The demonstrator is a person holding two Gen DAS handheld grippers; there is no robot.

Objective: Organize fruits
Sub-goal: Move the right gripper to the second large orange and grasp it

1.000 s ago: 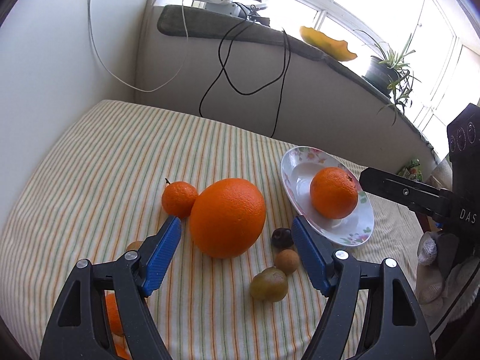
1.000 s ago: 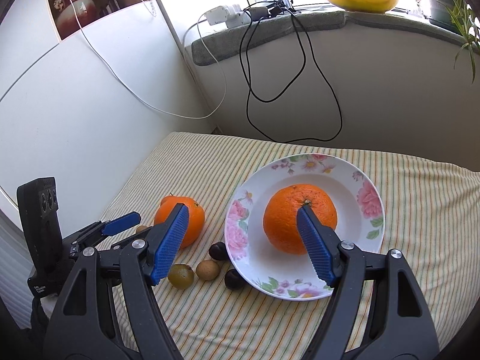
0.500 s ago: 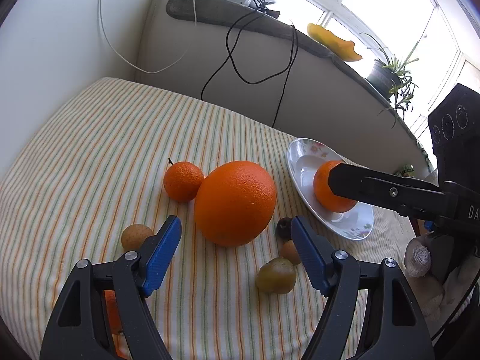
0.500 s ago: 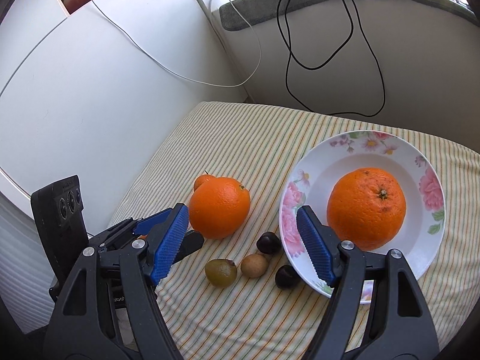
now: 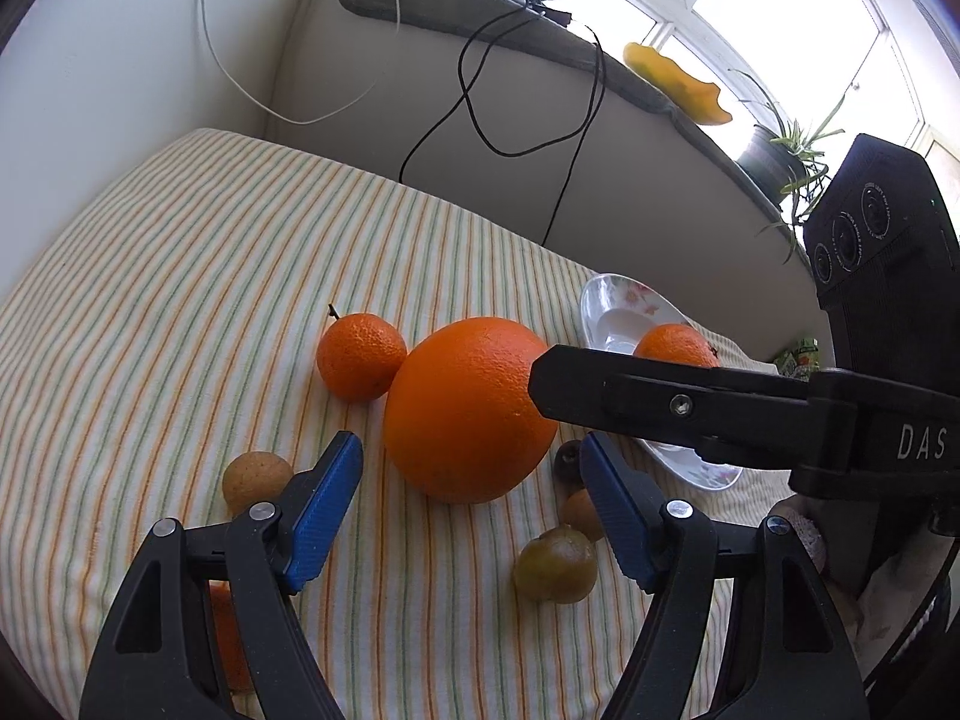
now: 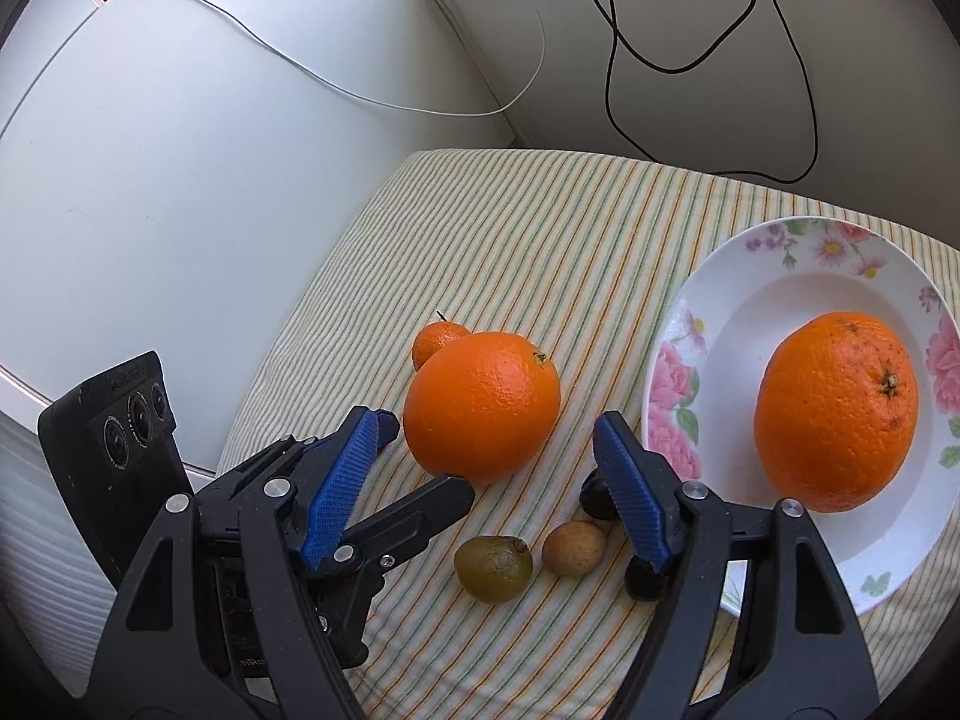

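A big orange [image 5: 471,417] [image 6: 483,405] lies on the striped cloth with a small tangerine [image 5: 360,355] [image 6: 438,341] touching it behind. A second orange [image 6: 835,411] [image 5: 675,343] lies in the flowered plate [image 6: 714,312] [image 5: 606,306]. A green fruit [image 6: 493,567] [image 5: 555,564], a brown fruit [image 6: 573,547] and two dark fruits [image 6: 594,495] lie beside the plate. My left gripper [image 5: 471,510] is open and empty, just short of the big orange. My right gripper [image 6: 486,480] is open and empty, close in front of the same orange; one of its fingers [image 5: 660,396] crosses the left wrist view.
Another small brown fruit [image 5: 257,477] lies left of the left gripper. White walls stand at the left; a ledge with cables [image 5: 522,90], a yellow dish [image 5: 678,90] and a plant [image 5: 786,150] runs behind. The cloth's left edge drops off near the wall.
The right gripper has swung left from the plated orange to the big orange on the cloth. The left gripper has edged closer to that orange.
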